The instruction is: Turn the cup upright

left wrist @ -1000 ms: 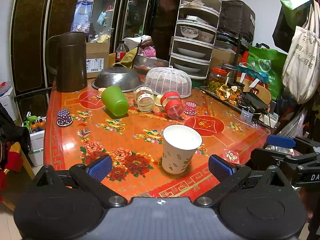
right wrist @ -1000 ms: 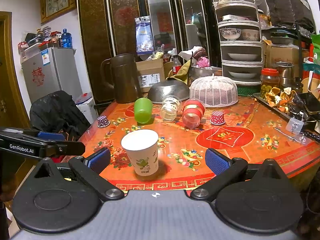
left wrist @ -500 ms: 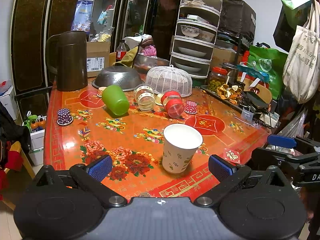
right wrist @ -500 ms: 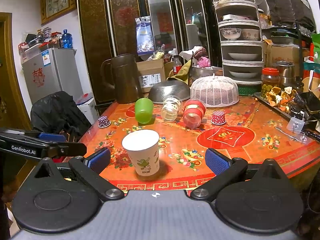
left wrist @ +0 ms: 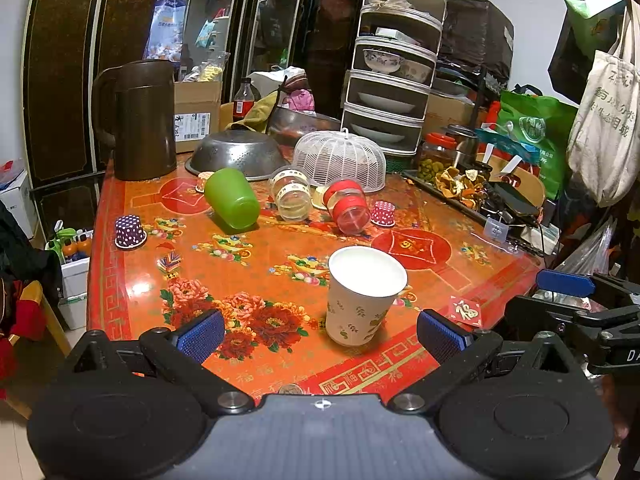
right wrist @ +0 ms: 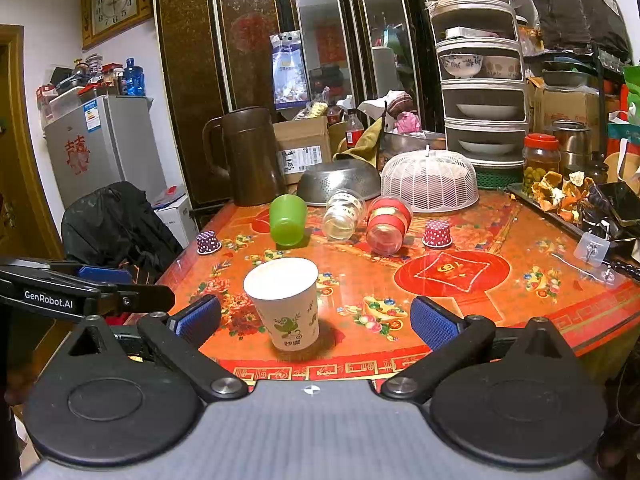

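Note:
A white paper cup with a green leaf print (left wrist: 362, 296) stands upright, mouth up, near the front edge of the red flowered table (left wrist: 256, 280); it also shows in the right wrist view (right wrist: 286, 304). My left gripper (left wrist: 320, 334) is open and empty, just short of the cup, with the cup between its lines of reach. My right gripper (right wrist: 314, 322) is open and empty, also short of the cup. The right gripper shows at the right edge of the left wrist view (left wrist: 580, 300).
Further back a green cup (left wrist: 232, 198), a clear jar (left wrist: 292, 198) and a red-banded jar (left wrist: 348, 208) lie on their sides. Two small dotted cups (left wrist: 130, 232) (left wrist: 383, 213) stand upside down. A brown jug (left wrist: 140, 124), metal colander (left wrist: 236, 154) and white mesh cover (left wrist: 340, 156) stand behind.
Almost nothing has moved; the right wrist view shifts very slightly, and both grippers stay open and short of the upright paper cup.

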The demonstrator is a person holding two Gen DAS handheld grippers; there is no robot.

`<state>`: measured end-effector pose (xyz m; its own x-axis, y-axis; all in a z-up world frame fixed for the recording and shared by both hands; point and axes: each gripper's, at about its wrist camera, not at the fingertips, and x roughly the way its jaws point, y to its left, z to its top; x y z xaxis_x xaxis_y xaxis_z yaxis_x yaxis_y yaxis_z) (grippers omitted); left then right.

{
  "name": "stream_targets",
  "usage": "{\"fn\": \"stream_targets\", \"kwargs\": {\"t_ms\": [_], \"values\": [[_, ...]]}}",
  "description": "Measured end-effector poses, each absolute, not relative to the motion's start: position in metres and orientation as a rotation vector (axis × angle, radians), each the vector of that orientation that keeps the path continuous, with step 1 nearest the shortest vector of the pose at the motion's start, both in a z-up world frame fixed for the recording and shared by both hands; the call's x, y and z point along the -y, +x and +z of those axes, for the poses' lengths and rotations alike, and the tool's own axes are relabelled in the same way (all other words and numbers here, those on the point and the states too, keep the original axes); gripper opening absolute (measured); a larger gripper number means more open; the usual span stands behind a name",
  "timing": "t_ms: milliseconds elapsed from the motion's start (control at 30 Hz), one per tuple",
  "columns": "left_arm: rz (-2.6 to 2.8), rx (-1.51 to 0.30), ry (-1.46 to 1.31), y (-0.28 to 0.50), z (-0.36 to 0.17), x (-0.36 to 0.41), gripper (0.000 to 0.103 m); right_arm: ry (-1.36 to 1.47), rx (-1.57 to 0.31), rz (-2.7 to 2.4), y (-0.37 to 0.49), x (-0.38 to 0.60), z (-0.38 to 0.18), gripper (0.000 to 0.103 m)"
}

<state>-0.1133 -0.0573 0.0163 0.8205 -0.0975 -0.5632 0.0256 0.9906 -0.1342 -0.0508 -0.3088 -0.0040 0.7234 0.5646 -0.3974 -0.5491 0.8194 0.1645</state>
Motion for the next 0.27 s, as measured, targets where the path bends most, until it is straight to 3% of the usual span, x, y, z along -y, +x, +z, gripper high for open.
{"fn": "stream_targets", "kwargs": {"t_ms": [267], "values": [[-0.073,-0.579,-0.121,-0.1148,0.0146,0.0580,0.103,0.040,-0.447,0.618,-0.0508,0.3089,-0.0051,0.102]]}}
